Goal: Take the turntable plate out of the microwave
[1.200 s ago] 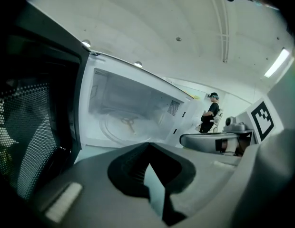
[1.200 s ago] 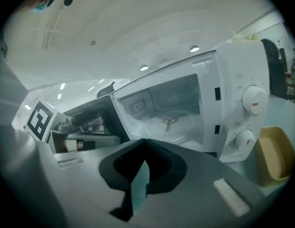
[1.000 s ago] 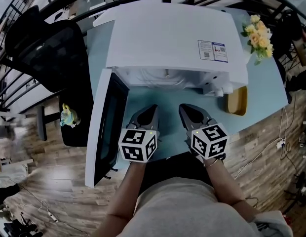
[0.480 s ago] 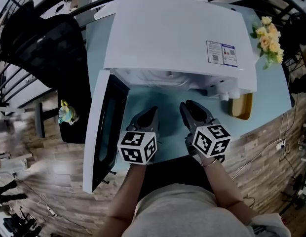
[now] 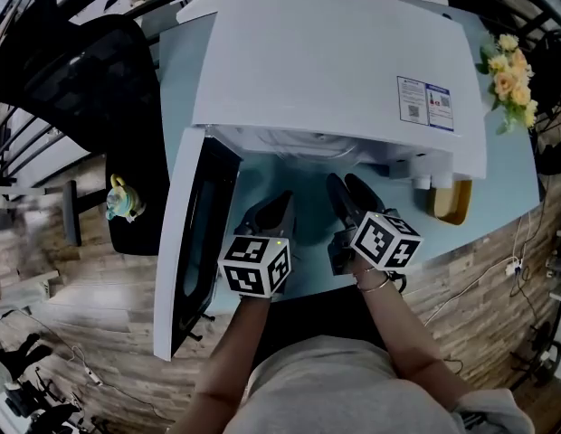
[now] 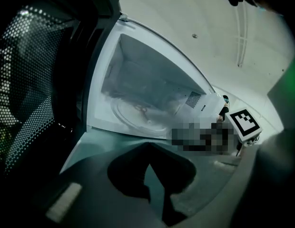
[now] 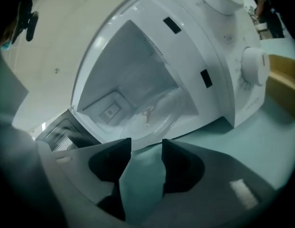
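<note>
The white microwave (image 5: 326, 61) stands on the teal table (image 5: 262, 174) with its door (image 5: 199, 242) swung open to the left. The clear glass turntable plate (image 6: 138, 113) (image 7: 147, 118) lies flat on the cavity floor; the head view hides it under the microwave's top. My left gripper (image 5: 282, 197) (image 6: 147, 145) is shut and empty, pointing at the cavity from just in front of it. Beside it, my right gripper (image 5: 346, 186) (image 7: 146, 144) is open; its jaws have just been opening, with nothing between them, short of the cavity's front edge.
A wooden tray (image 5: 448, 202) (image 7: 283, 80) lies right of the microwave, below its control knobs (image 7: 254, 65). Yellow flowers (image 5: 511, 70) sit at the table's far right. A black chair (image 5: 90, 70) and a stool with a small teapot (image 5: 122, 204) stand left of the open door.
My right gripper has rolled and its jaws have gone from shut to open. Both grippers have sunk slightly toward the table. The left gripper stays shut.
</note>
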`<state>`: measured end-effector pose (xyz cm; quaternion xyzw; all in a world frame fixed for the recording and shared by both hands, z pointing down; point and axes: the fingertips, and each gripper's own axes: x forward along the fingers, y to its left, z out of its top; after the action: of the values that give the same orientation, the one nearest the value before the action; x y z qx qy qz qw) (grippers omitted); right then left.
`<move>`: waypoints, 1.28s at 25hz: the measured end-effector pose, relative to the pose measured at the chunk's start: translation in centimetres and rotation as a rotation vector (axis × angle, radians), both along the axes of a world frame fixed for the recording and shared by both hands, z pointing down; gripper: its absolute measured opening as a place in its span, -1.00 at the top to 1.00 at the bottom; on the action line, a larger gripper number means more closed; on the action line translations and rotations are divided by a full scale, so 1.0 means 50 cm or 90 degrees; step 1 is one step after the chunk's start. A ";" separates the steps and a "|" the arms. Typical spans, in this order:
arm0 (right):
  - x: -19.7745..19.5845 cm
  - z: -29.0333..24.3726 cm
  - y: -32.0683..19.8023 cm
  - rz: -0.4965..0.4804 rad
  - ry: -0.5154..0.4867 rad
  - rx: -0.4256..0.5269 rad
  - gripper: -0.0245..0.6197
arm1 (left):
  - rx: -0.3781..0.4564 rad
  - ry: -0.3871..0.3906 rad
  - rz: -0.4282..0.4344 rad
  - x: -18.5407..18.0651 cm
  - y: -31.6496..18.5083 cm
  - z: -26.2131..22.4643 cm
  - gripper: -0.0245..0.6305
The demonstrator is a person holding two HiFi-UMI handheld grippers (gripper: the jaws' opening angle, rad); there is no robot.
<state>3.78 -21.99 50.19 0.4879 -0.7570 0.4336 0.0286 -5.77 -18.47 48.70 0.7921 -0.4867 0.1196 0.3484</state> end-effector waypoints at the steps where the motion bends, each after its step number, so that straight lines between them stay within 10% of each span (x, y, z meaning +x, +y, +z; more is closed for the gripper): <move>1: 0.001 0.004 -0.004 0.012 -0.010 -0.004 0.24 | -0.003 0.000 0.000 0.000 -0.002 0.004 0.91; 32: -0.021 0.039 -0.051 0.039 -0.168 -0.070 0.50 | -0.044 0.024 -0.009 0.003 -0.034 0.049 0.91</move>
<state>2.72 -24.55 52.12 0.4475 -0.7140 0.5354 -0.0578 -5.63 -20.15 51.14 0.7783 -0.4813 0.1191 0.3851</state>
